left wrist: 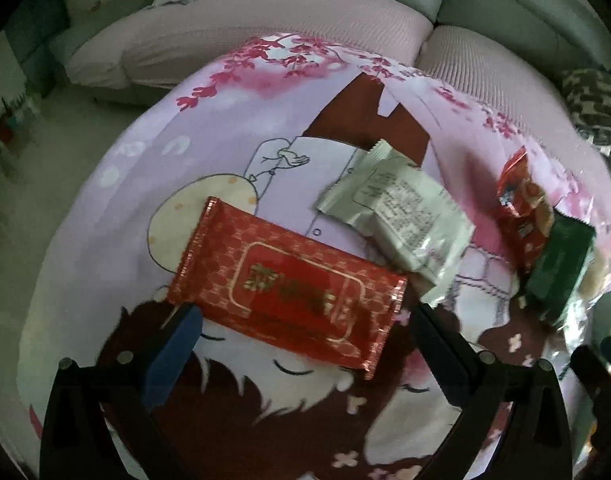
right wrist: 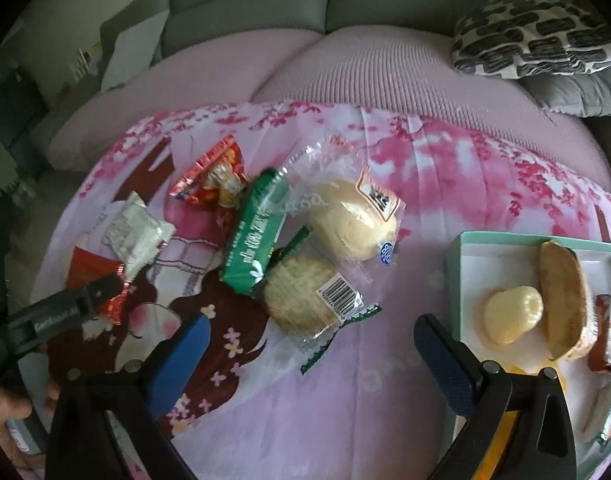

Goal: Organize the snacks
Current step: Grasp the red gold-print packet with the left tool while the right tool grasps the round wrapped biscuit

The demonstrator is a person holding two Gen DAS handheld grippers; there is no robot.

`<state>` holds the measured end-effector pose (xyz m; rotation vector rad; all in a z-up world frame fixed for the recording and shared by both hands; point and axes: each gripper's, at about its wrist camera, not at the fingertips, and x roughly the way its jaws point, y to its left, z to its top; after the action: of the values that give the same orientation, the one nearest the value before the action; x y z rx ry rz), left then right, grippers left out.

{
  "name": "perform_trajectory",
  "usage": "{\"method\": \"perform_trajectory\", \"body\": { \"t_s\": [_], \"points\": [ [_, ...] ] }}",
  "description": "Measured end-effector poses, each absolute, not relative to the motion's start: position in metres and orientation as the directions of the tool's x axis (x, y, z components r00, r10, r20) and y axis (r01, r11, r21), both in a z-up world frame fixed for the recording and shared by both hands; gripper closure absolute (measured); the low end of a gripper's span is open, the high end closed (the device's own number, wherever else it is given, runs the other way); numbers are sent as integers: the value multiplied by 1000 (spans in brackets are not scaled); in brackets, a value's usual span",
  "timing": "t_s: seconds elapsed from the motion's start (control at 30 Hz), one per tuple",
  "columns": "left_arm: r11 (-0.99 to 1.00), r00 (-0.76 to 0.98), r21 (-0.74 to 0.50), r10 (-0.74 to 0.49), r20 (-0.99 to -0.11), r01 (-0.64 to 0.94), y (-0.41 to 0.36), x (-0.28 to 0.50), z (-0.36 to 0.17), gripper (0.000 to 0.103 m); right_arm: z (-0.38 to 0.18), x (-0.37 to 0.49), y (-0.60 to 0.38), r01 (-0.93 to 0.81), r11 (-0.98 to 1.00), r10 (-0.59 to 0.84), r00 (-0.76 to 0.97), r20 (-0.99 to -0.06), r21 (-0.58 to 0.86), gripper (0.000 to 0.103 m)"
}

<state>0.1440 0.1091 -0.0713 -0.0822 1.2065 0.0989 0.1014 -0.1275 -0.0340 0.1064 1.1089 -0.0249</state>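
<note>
My left gripper (left wrist: 305, 316) is open, its jaws on either side of the near end of a flat red foil packet (left wrist: 289, 280) lying on the pink printed cloth. A silver packet (left wrist: 397, 216) lies just beyond it. My right gripper (right wrist: 311, 332) is open and empty, just short of a round biscuit in clear wrap (right wrist: 301, 294). Behind that lie a green packet (right wrist: 255, 232), a bun in clear wrap (right wrist: 351, 224) and a small red snack bag (right wrist: 213, 180). A mint box (right wrist: 457, 264) at the right holds several snacks.
The cloth (right wrist: 385, 380) covers a rounded pink cushion (right wrist: 365, 68) in front of a grey sofa. A black-and-white patterned pillow (right wrist: 533, 36) lies at the back right. The left gripper and the hand holding it show at the left edge of the right wrist view (right wrist: 65, 308).
</note>
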Motion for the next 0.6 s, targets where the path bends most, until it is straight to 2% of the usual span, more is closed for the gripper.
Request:
{"method": "perform_trajectory", "body": {
  "t_s": [0.47, 0.6],
  "points": [
    [994, 333, -11, 27, -943, -112, 124, 146, -74, 0, -56, 120, -130, 87, 993, 45, 393, -918, 85, 3],
    [986, 359, -67, -8, -933, -153, 141, 142, -64, 0, -57, 120, -132, 96, 992, 42, 386, -921, 86, 3]
  ]
}}
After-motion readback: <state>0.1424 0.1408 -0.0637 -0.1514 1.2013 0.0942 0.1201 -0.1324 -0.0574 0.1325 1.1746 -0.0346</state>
